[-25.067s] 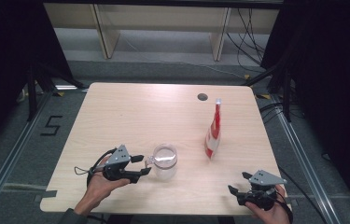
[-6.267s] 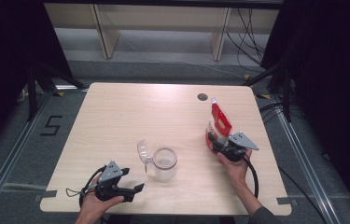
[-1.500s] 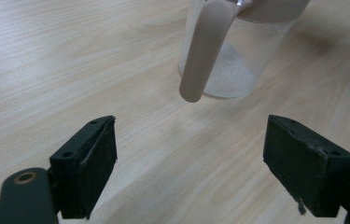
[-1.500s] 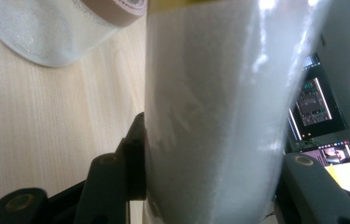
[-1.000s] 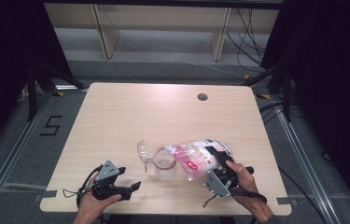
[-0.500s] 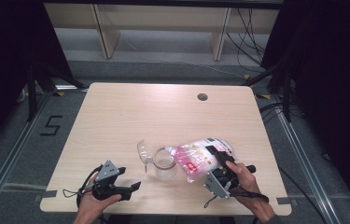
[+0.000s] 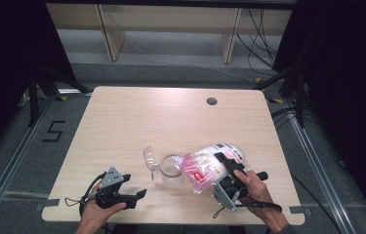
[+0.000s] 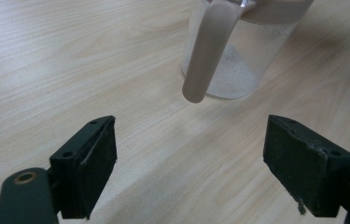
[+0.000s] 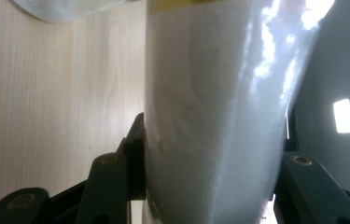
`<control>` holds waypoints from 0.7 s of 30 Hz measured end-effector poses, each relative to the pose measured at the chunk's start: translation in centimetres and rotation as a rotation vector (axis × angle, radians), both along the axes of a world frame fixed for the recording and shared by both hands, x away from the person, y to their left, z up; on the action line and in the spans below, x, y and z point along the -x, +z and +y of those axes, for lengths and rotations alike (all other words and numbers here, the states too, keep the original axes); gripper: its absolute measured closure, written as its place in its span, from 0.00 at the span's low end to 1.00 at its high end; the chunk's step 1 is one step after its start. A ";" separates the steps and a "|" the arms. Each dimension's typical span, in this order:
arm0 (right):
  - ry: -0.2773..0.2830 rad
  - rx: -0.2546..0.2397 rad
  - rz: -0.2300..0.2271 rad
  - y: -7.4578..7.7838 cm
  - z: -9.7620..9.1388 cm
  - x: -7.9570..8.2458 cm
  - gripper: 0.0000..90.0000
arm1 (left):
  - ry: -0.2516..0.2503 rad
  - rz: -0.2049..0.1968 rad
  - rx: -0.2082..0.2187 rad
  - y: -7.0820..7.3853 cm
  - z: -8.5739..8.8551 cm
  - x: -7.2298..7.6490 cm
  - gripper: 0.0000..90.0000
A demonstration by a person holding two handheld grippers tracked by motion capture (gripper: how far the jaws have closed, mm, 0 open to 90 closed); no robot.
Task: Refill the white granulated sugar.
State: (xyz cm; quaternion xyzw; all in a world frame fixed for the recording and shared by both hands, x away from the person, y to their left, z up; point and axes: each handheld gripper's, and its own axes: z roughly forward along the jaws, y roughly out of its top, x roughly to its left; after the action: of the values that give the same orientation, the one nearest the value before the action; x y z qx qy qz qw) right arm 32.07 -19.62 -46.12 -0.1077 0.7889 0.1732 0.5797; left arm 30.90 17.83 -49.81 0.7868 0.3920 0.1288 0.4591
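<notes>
My right gripper (image 7: 225,171) is clamped on the refill pouch (image 7: 211,165), which a few seconds back stood upright at the right of the table and now lies tipped on its side, low and right of centre in the high view, its mouth over the clear measuring jug (image 7: 167,169). I judge the pour is under way. My left gripper (image 7: 131,194) rests at lower left, jaws wide and empty, facing the jug's handle (image 8: 208,49).

You see the table (image 7: 171,117) lit evenly from above while the surroundings stay dark. In the right gripper view, the bag (image 9: 214,112) is blurred, with white glare at its upper right.
</notes>
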 end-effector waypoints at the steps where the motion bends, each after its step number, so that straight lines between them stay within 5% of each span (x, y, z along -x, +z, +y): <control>1: 0.024 0.023 -0.005 0.0 0.1 -0.1 0.60 | 0.004 0.005 0.000 0.0 0.0 0.0 0.19; 3: -0.009 0.028 0.000 -0.3 0.1 0.1 0.60 | 0.002 0.004 -0.001 0.0 0.0 0.0 0.19; 4: 0.019 0.065 -0.023 0.0 0.2 -0.1 0.60 | -0.002 0.000 -0.005 0.0 0.0 0.0 0.19; 7: -0.010 0.029 -0.001 -0.3 0.1 0.1 0.60 | -0.003 -0.002 -0.003 0.0 -0.1 0.0 0.19; 10: 0.015 0.100 -0.054 0.3 0.2 0.1 0.61 | 0.001 0.001 0.003 -0.1 0.0 0.0 0.19; 15: -0.020 0.075 -0.022 -0.4 0.2 0.3 0.61 | -0.004 -0.003 -0.005 0.0 0.0 0.0 0.19; 16: -0.013 0.097 -0.038 -0.2 0.3 0.3 0.61 | 0.009 0.005 0.020 -0.2 -0.2 0.0 0.19; 21: 0.034 0.153 -0.095 0.2 0.5 0.0 0.61 | -0.002 -0.001 -0.003 0.0 -0.1 0.0 0.19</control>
State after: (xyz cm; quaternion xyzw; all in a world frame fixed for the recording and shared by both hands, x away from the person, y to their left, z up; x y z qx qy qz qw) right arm 32.04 -19.15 -45.87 -0.1731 0.7696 0.1168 0.6034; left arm 30.90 17.78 -49.85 0.7878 0.3909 0.1294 0.4580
